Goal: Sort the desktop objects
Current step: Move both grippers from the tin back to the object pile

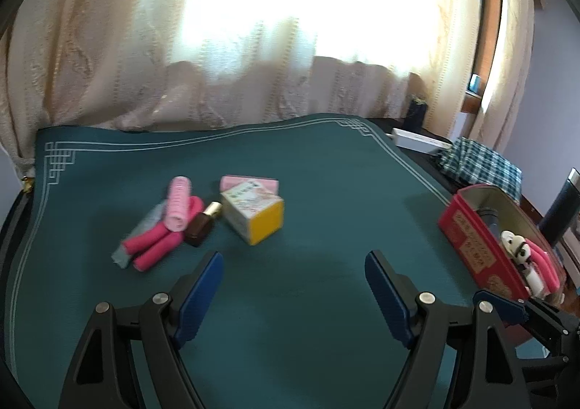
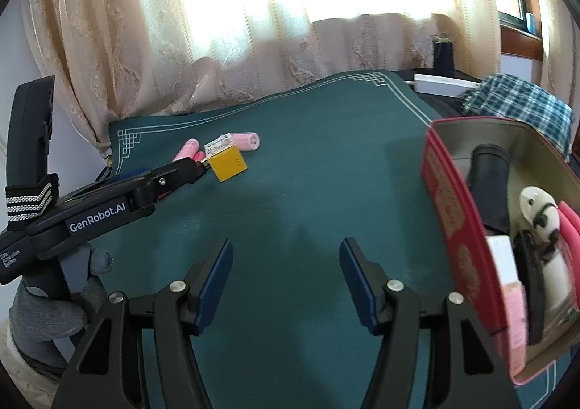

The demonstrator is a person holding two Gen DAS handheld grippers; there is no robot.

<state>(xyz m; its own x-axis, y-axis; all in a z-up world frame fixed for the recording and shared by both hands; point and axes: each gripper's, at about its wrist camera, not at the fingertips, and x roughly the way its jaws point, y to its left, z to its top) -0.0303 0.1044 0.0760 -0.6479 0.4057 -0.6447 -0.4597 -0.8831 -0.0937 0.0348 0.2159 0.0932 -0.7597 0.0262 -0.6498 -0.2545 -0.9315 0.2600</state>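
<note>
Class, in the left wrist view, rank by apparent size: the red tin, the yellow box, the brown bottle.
1. Red tin, though it is nearer the camera.
2. Yellow box.
3. Brown bottle.

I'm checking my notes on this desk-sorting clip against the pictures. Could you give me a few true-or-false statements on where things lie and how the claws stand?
1. The left claw holds nothing. True.
2. The yellow box lies inside the red tin. False: it sits on the green mat.
3. A panda figure is in the tin. True.
4. The brown bottle stands upright. False: it lies on its side.
</note>
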